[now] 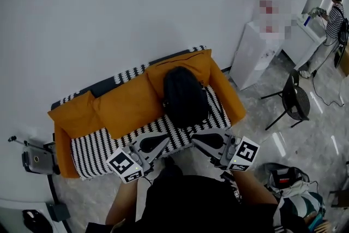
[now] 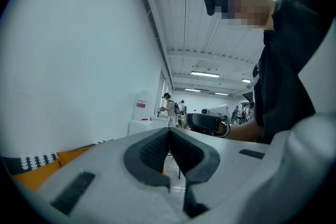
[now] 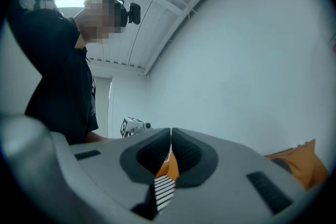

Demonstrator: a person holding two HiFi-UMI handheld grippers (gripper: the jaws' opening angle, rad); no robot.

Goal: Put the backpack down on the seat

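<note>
looking down in the head view, the backpack [image 1: 184,96] is black and sits upright on the striped seat [image 1: 98,145] of a sofa, its back against the orange cushions [image 1: 131,107]. the left gripper [image 1: 162,141] and right gripper [image 1: 195,139] hang side by side at the seat's front edge, just below the backpack and apart from it, tips pointing toward each other. each carries its marker cube nearer the person. a white wall [image 1: 136,3] rises behind the sofa. to the right stand a white cabinet [image 1: 255,54] and a black chair [image 1: 295,101], and a second person [image 1: 330,20] stands at the far corner.

in the left gripper view, the left gripper [image 2: 169,130] is clenched, its dark pads meeting at the tips with nothing held between them. beyond it the right gripper [image 2: 208,122] shows in the wearer's hand, with the wall [image 2: 79,60] at left and a strip of orange cushion [image 2: 39,174] low in the corner.

in the right gripper view, the right gripper [image 3: 171,131] is likewise clenched and empty; only orange cushion and striped seat [image 3: 164,191] show through the gap below the tips. the left gripper [image 3: 132,126] appears past it by its marker cube, and more cushion [image 3: 296,162] lies at the right edge under the wall [image 3: 252,60].
</note>
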